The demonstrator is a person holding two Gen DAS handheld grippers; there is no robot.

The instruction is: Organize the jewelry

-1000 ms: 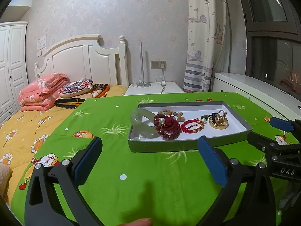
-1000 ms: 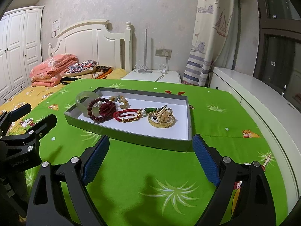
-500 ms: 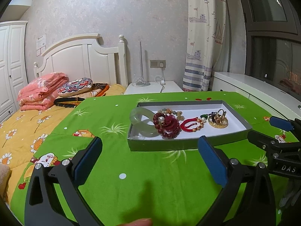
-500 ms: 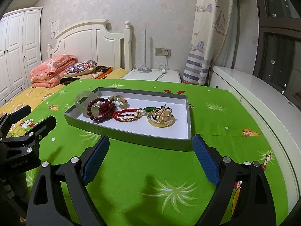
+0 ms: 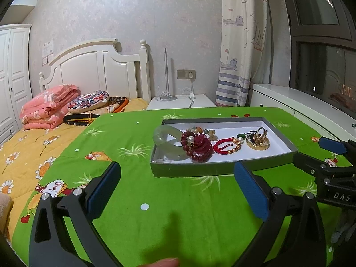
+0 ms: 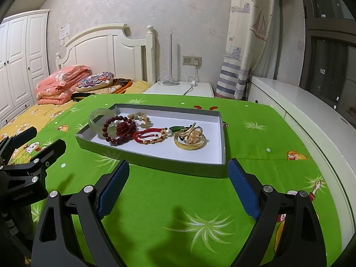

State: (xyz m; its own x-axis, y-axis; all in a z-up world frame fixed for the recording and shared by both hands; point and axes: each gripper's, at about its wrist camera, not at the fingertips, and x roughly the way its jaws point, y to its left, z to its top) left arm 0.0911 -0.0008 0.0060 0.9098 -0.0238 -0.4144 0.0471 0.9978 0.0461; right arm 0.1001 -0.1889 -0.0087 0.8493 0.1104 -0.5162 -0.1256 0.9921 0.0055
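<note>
A shallow grey tray [image 5: 189,170] [image 6: 155,161] with a white floor lies on the green cloth. Inside, from left to right, are a pale jade bangle [image 5: 165,142] [image 6: 98,116], a dark red bead bracelet with a flower [image 5: 198,148] [image 6: 119,132], a beige bead bracelet [image 5: 203,131] [image 6: 141,118], a red cord bracelet with gold beads [image 5: 225,146] [image 6: 151,136] and a gold bangle with gold pieces [image 5: 258,141] [image 6: 190,141]. My left gripper [image 5: 178,187] stands open in front of the tray's near wall, holding nothing. My right gripper [image 6: 178,183] is open too, just short of the same wall.
The green cartoon cloth [image 5: 178,218] covers the surface. A bed with yellow quilt [image 5: 26,146], pink folded blanket [image 5: 49,104] and round cushion [image 5: 87,99] lies to the left. A white nightstand [image 5: 182,102] and a white window ledge [image 6: 300,111] stand behind and right. A fingertip [image 5: 164,262] shows at the bottom edge.
</note>
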